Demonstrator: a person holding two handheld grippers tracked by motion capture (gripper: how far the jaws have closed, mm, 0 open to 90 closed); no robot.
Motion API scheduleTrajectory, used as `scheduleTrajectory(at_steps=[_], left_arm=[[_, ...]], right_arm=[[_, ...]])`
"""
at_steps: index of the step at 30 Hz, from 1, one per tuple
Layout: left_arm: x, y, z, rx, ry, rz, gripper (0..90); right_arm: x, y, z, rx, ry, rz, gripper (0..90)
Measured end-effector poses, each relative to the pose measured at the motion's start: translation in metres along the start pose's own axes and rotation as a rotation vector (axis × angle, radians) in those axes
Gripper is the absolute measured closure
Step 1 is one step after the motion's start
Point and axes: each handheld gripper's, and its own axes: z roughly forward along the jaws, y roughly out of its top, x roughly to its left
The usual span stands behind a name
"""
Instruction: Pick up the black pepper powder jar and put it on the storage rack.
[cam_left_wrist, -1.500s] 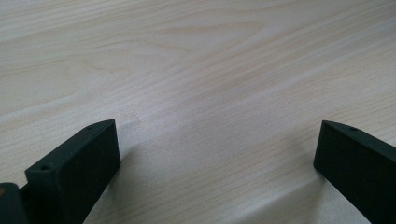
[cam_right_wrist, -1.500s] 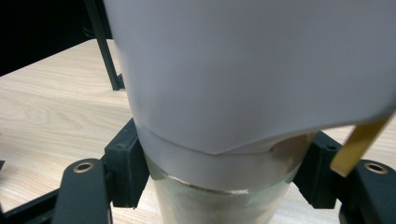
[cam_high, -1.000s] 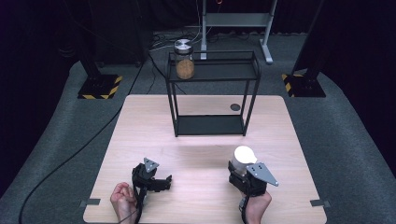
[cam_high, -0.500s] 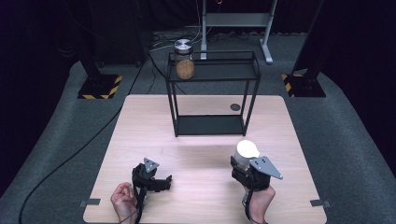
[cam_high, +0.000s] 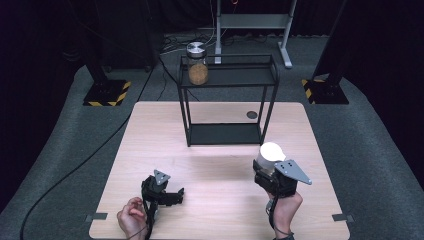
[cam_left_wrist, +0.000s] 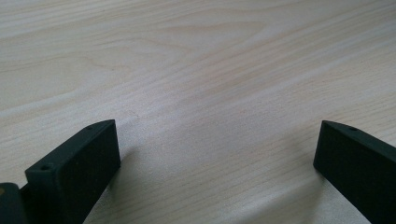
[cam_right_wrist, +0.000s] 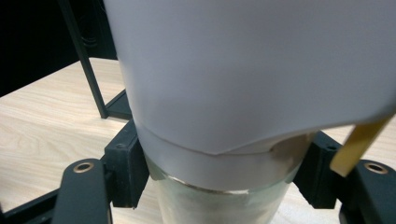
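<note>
My right gripper (cam_high: 266, 172) is shut on a glass jar with a white lid (cam_high: 271, 151), held upright over the table's front right, short of the black wire shelf (cam_high: 227, 77). In the right gripper view the jar (cam_right_wrist: 243, 70) looms close, with the black fingers (cam_right_wrist: 123, 168) pressed on the glass just under the lid. My left gripper (cam_high: 175, 196) rests low at the front left, open. In the left gripper view its jaws stand wide apart over bare wood (cam_left_wrist: 210, 84), with nothing between them.
A second jar with brown contents and a metal lid (cam_high: 198, 67) stands at the left end of the shelf's top level. A small dark disc (cam_high: 252, 115) lies on the table behind the shelf. The wooden table (cam_high: 150, 130) has open room left of the shelf.
My right gripper has carried the white-lidded jar away from the person, toward the shelf and slightly right. The left gripper has stayed where it was.
</note>
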Motion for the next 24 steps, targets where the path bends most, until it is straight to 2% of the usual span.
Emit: scheduleTrajectory(at_steps=[24], left_arm=[[-0.003,0.0,0.0,-0.001,0.009,-0.01,0.0]], right_arm=[[-0.011,0.043,0.002,-0.018,0.01,-0.057,29.4]])
